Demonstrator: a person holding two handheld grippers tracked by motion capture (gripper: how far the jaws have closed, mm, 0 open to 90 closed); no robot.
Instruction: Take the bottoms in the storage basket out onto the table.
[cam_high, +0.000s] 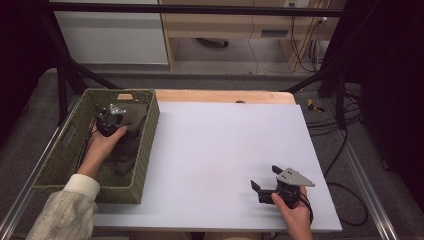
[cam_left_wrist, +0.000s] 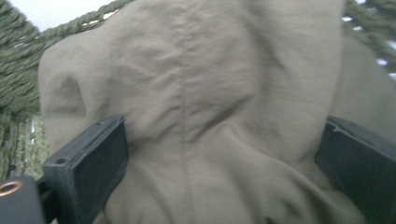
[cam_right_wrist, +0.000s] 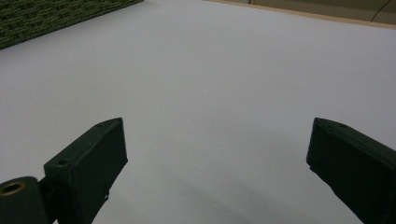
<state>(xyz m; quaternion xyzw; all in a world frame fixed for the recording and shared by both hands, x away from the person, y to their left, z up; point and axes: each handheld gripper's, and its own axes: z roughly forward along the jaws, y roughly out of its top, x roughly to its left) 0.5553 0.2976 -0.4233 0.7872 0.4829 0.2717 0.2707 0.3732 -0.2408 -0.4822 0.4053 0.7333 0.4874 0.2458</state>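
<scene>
Left tool (cam_left_wrist: 224, 154) spread wide against olive cloth (cam_left_wrist: 210, 93) in basket (cam_high: 145, 150).

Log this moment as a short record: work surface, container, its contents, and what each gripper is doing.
surface: white board on a wooden table
container: green woven basket, at the board's left edge
contents: olive-brown cloth, crumpled inside the basket
left gripper: down in the basket, jaws wide, cloth bulging between them, not clamped
right gripper: low over the bare board near its front right corner, jaws wide, nothing between them
</scene>
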